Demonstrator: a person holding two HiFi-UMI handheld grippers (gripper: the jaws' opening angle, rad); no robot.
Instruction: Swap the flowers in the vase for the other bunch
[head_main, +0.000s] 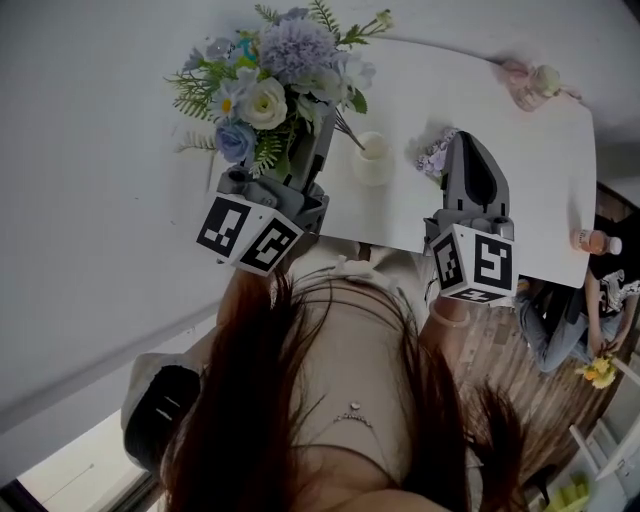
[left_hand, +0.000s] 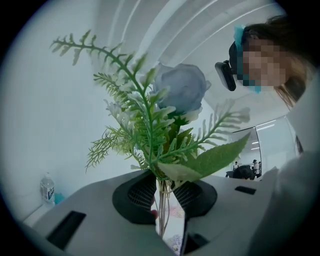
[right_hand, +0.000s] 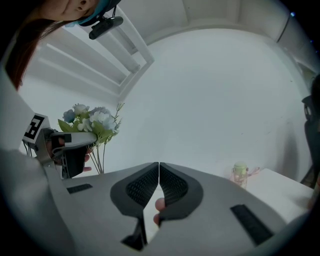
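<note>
My left gripper (head_main: 320, 128) is shut on the stems of a bunch of blue and white flowers (head_main: 268, 80) and holds it above the table's left end. In the left gripper view the thin stems (left_hand: 161, 210) sit pinched between the pads under a pale blue rose (left_hand: 182, 89) and fern leaves. A small white vase (head_main: 372, 160) stands just right of the stem ends. A purple bunch (head_main: 435, 155) lies on the white table (head_main: 540, 170), partly hidden by my right gripper (head_main: 466, 142). The right gripper (right_hand: 158, 172) is shut with nothing between its pads.
A little bottle with a pink ribbon (head_main: 540, 82) (right_hand: 240, 174) stands at the table's far right corner, and a drink bottle (head_main: 597, 241) near its right edge. A person (head_main: 600, 290) sits beyond that edge. A water bottle (left_hand: 47, 187) shows low left.
</note>
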